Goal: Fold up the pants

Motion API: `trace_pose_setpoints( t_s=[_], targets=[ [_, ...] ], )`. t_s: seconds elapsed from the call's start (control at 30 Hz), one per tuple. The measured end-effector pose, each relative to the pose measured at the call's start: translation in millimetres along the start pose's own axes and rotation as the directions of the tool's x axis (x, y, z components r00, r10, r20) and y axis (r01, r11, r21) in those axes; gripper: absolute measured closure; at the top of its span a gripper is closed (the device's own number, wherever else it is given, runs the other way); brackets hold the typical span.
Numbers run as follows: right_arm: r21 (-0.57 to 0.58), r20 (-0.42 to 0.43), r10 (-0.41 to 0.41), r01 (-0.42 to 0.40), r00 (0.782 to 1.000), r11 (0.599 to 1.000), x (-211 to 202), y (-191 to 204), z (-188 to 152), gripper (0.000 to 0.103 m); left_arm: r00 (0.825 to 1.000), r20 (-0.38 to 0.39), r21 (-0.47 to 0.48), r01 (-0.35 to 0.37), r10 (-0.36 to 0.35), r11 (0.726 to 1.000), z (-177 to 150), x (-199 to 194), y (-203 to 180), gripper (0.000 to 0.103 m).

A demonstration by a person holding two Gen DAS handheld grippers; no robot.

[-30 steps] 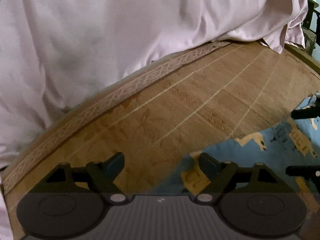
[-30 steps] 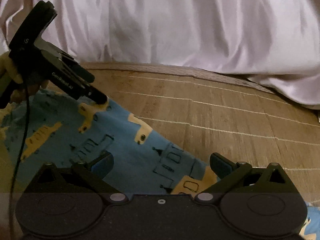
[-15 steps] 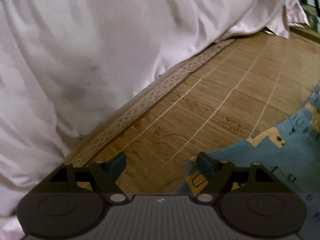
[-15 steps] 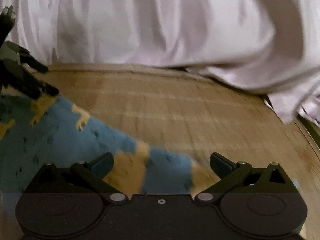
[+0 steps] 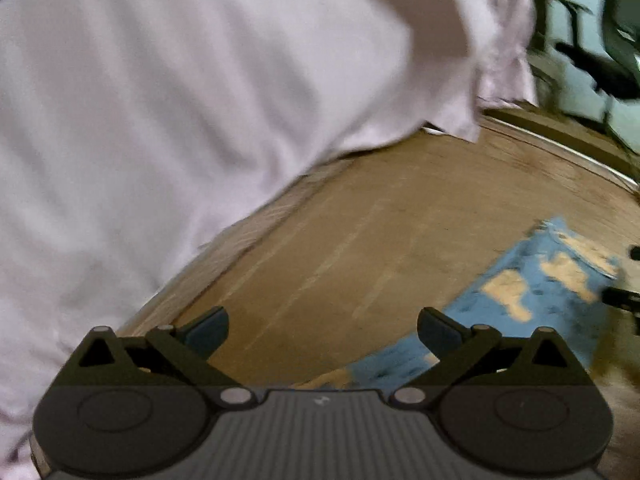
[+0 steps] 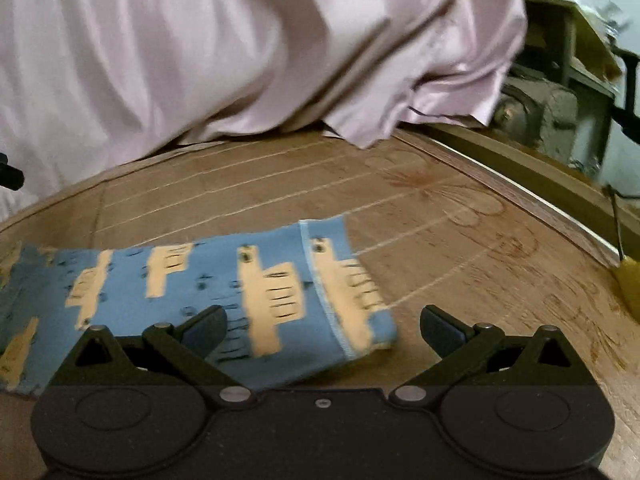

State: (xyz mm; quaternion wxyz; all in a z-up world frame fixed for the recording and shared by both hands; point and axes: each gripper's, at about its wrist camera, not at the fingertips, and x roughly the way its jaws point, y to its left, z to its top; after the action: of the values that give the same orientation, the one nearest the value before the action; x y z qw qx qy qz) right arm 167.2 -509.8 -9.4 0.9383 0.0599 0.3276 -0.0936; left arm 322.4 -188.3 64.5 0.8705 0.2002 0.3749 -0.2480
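Right wrist view showed the pants [image 6: 192, 292] lying flat on the mat [image 6: 460, 240], a blue cloth with a pale yellow print. One leg end with a stitched hem [image 6: 324, 280] lay in front of the right gripper [image 6: 322, 326]. This gripper had its jaws wide apart and held nothing; its left finger [image 6: 204, 330] was above the cloth and its right finger [image 6: 444, 330] was above bare mat, just beside the hem corner. Whether the fingers touched the cloth could not be told. A pink sheet [image 6: 220, 48] was heaped along the far side of the mat and hung over its edge. At the far left edge of this view a small dark part of the other tool was seen, near the sheet.

Left wrist view was blurred. The left gripper [image 5: 322, 326] was also spread wide and empty. Between its fingers only the brown mat [image 5: 360, 220] was seen, and the pants [image 5: 548, 292] lay to its right, with some cloth passing under the right finger [image 5: 440, 330]. The same sheet [image 5: 180, 120] filled the upper left. At the right edge two dark tips, likely of the right gripper, stood by the pants
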Motion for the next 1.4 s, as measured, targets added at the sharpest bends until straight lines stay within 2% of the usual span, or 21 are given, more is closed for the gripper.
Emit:
trace_pose_setpoints(
  t_s=[0.07,0.17,0.27,0.33,0.4,0.5,0.53,0.57,0.63,0.7,0.73,0.8,0.83,0.9,1.0,1.07,1.17,1.3,1.4],
  targets=[
    [0.006,-0.023,0.030,-0.030,0.999,1.000,10.3,-9.6,0.9,0.001,0.996,-0.081,0.074,0.049,-0.043,0.996,28.3,5.4,-26.8,0.000],
    [-0.003,-0.047,0.038,-0.038,0.998,0.999,24.6,-19.6,6.5,0.001,0.975,-0.181,0.098,0.147,-0.127,0.984,68.0,17.0,-63.0,0.000],
    [0.019,-0.028,0.087,-0.086,0.996,0.996,27.0,-30.9,13.3,0.001,0.960,-0.147,0.121,0.257,-0.239,0.959,101.6,34.0,-101.3,0.000],
    [0.047,-0.024,0.099,-0.098,0.995,0.994,26.7,-39.8,13.1,0.001,0.947,-0.097,0.176,0.320,-0.307,0.931,111.0,48.1,-123.8,0.000],
    [0.059,-0.020,0.117,-0.115,0.993,0.992,23.7,-46.2,10.9,0.001,0.933,-0.087,0.246,0.360,-0.349,0.900,114.5,66.3,-144.9,0.002],
    [0.054,-0.019,0.147,-0.146,0.989,0.988,23.9,-52.4,10.3,0.001,0.896,-0.170,0.326,0.444,-0.410,0.835,114.4,98.8,-172.1,0.015],
    [0.049,-0.020,0.142,-0.141,0.990,0.989,23.8,-53.1,11.0,0.001,0.886,-0.193,0.332,0.463,-0.422,0.822,113.3,108.2,-177.3,0.019],
    [0.046,-0.021,0.134,-0.133,0.991,0.990,24.4,-53.8,12.5,0.001,0.881,-0.206,0.323,0.473,-0.427,0.820,112.5,118.7,-180.6,0.024],
    [0.046,-0.021,0.130,-0.128,0.991,0.991,24.6,-55.6,13.0,0.001,0.864,-0.205,0.262,0.501,-0.460,0.825,111.3,131.6,-179.9,0.048],
    [0.052,-0.031,0.131,-0.129,0.991,0.990,25.8,-57.9,12.1,0.002,0.834,-0.187,0.184,0.549,-0.519,0.815,111.2,141.6,-172.9,0.050],
    [0.059,-0.036,0.135,-0.133,0.990,0.989,26.2,-59.1,11.6,0.003,0.825,-0.173,0.159,0.563,-0.538,0.811,109.9,144.6,-171.3,0.050],
    [0.075,-0.042,0.142,-0.138,0.989,0.988,25.8,-60.4,11.9,0.012,0.810,-0.186,0.156,0.583,-0.556,0.797,110.9,151.6,-172.3,0.053],
    [0.079,-0.041,0.146,-0.142,0.989,0.987,24.9,-60.6,12.1,0.014,0.808,-0.195,0.174,0.586,-0.556,0.791,109.2,153.3,-174.7,0.061],
    [0.084,-0.045,0.149,-0.145,0.988,0.986,22.6,-60.2,11.5,0.025,0.813,-0.202,0.211,0.580,-0.546,0.787,107.2,155.8,-179.0,0.066],
    [0.089,-0.057,0.166,-0.160,0.985,0.983,19.3,-58.9,9.4,0.042,0.827,-0.211,0.258,0.561,-0.521,0.787,99.3,156.9,-184.9,0.066],
    [0.098,-0.061,0.161,-0.155,0.985,0.983,18.5,-58.7,7.9,0.045,0.845,-0.226,0.308,0.534,-0.485,0.787,92.6,158.6,-190.5,0.066],
    [0.139,-0.082,0.149,-0.137,0.985,0.981,21.7,-61.6,4.8,0.055,0.868,-0.194,0.345,0.497,-0.458,0.796,86.7,155.5,-194.0,0.059],
    [0.158,-0.076,0.149,-0.135,0.986,0.978,20.2,-62.1,2.2,0.061,0.879,-0.181,0.359,0.476,-0.440,0.803,86.6,155.5,-198.1,0.055],
    [0.186,-0.076,0.165,-0.148,0.983,0.971,19.1,-62.6,0.8,0.070,0.885,-0.171,0.365,0.465,-0.433,0.807,84.6,153.0,-199.0,0.055]
  ],
)
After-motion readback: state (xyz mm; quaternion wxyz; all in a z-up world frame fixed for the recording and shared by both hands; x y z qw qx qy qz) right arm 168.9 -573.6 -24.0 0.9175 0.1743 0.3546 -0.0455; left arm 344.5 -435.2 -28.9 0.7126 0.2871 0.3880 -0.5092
